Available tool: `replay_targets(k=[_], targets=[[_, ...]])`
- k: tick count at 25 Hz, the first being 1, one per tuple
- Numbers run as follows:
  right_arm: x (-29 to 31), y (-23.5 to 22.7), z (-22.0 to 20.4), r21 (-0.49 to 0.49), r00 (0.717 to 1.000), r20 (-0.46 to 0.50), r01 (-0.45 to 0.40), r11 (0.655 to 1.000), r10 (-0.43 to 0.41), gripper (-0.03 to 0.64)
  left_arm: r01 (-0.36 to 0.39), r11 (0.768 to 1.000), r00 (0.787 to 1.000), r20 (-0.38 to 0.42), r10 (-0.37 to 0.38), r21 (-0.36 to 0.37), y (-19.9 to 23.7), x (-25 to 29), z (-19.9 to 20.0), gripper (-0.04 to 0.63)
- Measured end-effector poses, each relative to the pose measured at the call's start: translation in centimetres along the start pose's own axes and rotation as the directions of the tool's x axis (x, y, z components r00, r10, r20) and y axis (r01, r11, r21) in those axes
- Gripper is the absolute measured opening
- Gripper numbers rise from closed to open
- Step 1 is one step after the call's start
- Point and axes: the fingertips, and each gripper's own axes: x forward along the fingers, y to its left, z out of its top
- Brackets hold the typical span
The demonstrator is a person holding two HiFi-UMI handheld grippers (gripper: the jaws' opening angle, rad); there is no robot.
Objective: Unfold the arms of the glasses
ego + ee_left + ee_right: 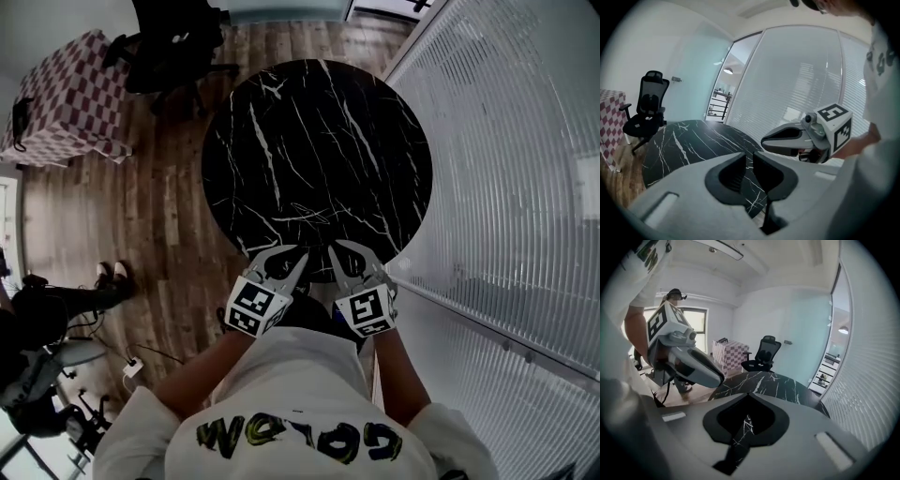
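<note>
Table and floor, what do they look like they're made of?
Table: looks like polished black marble or a marble-look top, going by the irregular white veins and soft sheen; real stone or print can't be told. Floor: wood planks or wood-look laminate, brown with grain and visible board seams, fairly matte.

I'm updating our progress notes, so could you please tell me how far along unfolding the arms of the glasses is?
Done: nothing that shows; no glasses appear on the black marble table or in any view. In hand: nothing. The left gripper is open and empty, the right gripper is shut on nothing, both at the table's near edge. Left: finding the glasses and unfolding both arms.
</note>
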Motion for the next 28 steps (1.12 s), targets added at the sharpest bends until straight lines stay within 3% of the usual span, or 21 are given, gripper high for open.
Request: replay_targets(k=[5,12,23,28], targets=[[2.9,-2.0,-2.6,-0.037,0.998,-0.066,-0.024,0.999,0.022,0.003,-0.011,1.0,0.999,-0.041,0.01,-0.02,1.6,3.0,-2.2,0.061],[6.8,-2.6,-7.3,-0.081,0.983,-0.171,-0.088,0.993,0.073,0.01,-0.031,0.993,0.991,-0.131,0.016,-0.111,3.4,6.6,-6.8,0.062],[12.2,-3.5,-13.2,-0.084,0.944,-0.286,-0.193,0.978,0.162,0.035,-0.103,0.973,0.974,-0.22,0.056,-0.206,6.7,12.5,-12.9,0.091],[14.4,-3.1,-15.4,-0.06,0.915,-0.331,-0.265,0.962,0.232,0.07,-0.126,0.956,0.965,-0.256,0.057,-0.264,7.7,15.1,-15.1,0.139]])
